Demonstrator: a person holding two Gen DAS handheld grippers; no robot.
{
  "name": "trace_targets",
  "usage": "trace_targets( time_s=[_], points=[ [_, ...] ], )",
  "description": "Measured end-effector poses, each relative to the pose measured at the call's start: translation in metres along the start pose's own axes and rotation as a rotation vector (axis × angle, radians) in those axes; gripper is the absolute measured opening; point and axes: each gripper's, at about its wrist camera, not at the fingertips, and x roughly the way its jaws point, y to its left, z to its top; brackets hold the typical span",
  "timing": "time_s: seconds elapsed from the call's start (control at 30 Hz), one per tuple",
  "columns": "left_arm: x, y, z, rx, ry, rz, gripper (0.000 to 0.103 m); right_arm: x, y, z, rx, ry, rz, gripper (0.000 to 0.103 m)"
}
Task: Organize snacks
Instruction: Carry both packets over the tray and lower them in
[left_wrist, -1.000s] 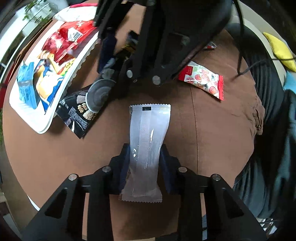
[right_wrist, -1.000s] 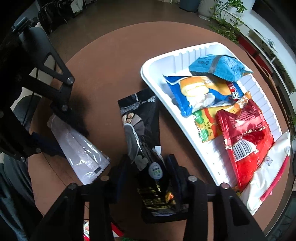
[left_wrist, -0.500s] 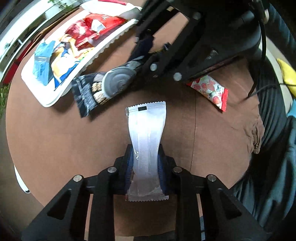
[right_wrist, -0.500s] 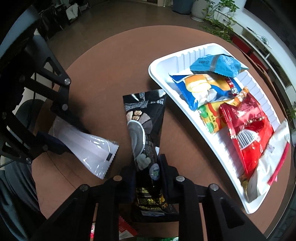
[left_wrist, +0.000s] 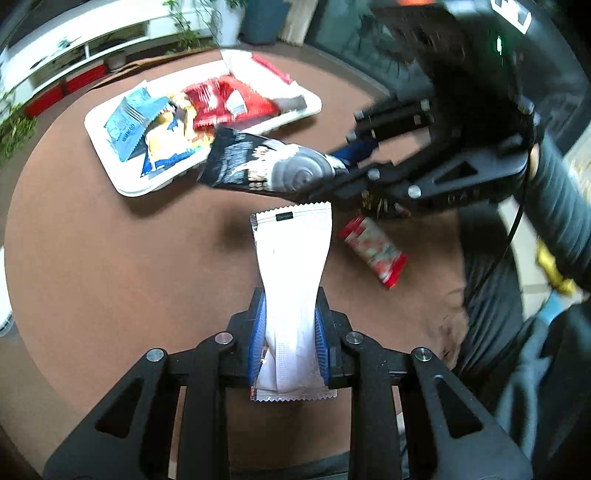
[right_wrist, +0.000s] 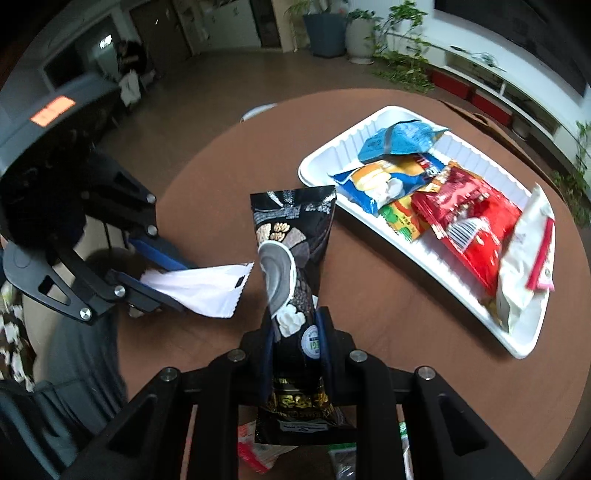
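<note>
- Between the left gripper's (left_wrist: 290, 328) clamped jaws sits the white sachet (left_wrist: 293, 254), its free end reaching ahead of them.
- Likewise, the right gripper (right_wrist: 295, 343) pinches the black cereal-drink pouch (right_wrist: 291, 243).
- We should carry both over the white tray (right_wrist: 406, 254), ahead and right of the right jaws, and release low, probably onto its barer near edge.

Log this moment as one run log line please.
left gripper: shut on white packet | right gripper: shut on black packet | tray: four snacks
</note>
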Motion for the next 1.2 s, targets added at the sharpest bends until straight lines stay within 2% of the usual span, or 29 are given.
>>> trace_targets(
  time_s=[0.13,0.23,0.53,0.83,0.97,1.2],
  points=[
    [-0.006,0.006,-0.003,-0.084,-0.078,-0.067,0.022,-0.019,-0.012,-0.018,0.105,-0.070,0.058,0.022],
    [-0.009,0.009,0.002,-0.136,-0.133,-0.087,0.022,-0.031,-0.027,-0.030,0.179,-0.114,0.085,0.022],
    [-0.025,0.014,0.042,-0.207,-0.268,-0.118,0.022,-0.076,-0.068,-0.046,0.389,-0.233,0.040,0.022],
    [-0.053,0.051,0.106,-0.309,-0.420,-0.093,0.022,-0.132,-0.108,-0.026,0.504,-0.394,-0.013,0.022],
    [-0.061,0.064,0.135,-0.339,-0.474,-0.089,0.022,-0.147,-0.118,-0.005,0.539,-0.471,0.011,0.022],
    [-0.045,0.077,0.176,-0.366,-0.461,-0.080,0.022,-0.127,-0.132,0.038,0.574,-0.491,0.062,0.022]
  ],
)
